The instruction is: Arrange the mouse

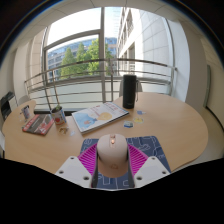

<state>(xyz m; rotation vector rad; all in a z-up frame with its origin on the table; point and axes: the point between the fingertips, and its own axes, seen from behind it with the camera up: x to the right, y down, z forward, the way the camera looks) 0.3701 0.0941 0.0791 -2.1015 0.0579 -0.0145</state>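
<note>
**Mouse between the fingers, over the mouse pad**

We see the mouse point(112, 153), a pale beige rounded one, sitting directly between the two fingers of the gripper point(112, 160). Its long axis runs straight ahead along the fingers, so the tool and the mouse are already lined up; no turning looks needed before the next move. The pink pads point(89, 158) stand at either side of the mouse's body, and they appear to press against its flanks with no gap that we can make out, so we judge the gripper clamped on the mouse rather than merely straddling it. Whether the mouse is lifted or resting on the surface we cannot tell.

Below and just ahead of the mouse lies a dark blue mouse pad point(146, 147) with a pale pattern, placed at the near edge of the round wooden table point(175, 120). The mouse sits over the pad's middle, which we take as the likely place for arranging it.

Farther out on the table, a book or magazine point(98, 116) lies beyond the pad, a mug point(58, 114) stands to its left, and a dark cylindrical speaker point(129, 91) stands near the far edge. Behind that, a window point(85, 45) looks onto a balcony railing, trees and buildings.
</note>
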